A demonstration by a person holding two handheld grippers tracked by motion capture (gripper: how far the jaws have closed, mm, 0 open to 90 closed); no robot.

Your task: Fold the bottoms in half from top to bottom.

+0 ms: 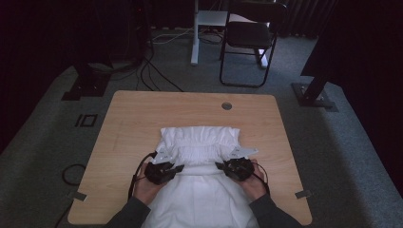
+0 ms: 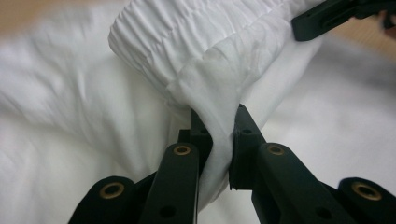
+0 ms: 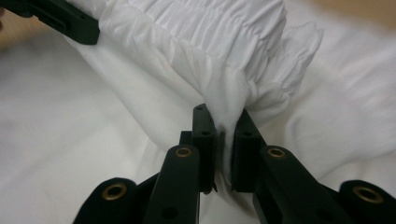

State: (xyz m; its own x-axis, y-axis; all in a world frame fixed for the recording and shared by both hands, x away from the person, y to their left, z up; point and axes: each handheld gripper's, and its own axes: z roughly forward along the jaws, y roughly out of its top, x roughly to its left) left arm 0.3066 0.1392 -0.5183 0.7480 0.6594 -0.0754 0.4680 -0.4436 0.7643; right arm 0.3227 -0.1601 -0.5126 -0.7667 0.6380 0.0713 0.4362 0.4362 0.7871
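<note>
A white garment (image 1: 199, 142) with a gathered elastic band lies on the wooden table (image 1: 133, 118), folded over itself and hanging off the near edge. My left gripper (image 1: 178, 167) is shut on the garment's band at its left end; cloth is pinched between its jaws (image 2: 220, 135). My right gripper (image 1: 220, 166) is shut on the band's right end, with cloth clamped between its pads (image 3: 225, 135). The gathered band (image 2: 187, 32) is lifted between the two grippers. Each gripper view shows the other gripper's jaw tip at the top corner.
A round cable hole (image 1: 226, 106) sits near the table's far edge. Beyond the table stand a black chair (image 1: 249, 38) and a white desk leg (image 1: 195, 33) on grey carpet. Cables (image 1: 152, 76) trail over the floor at the far left.
</note>
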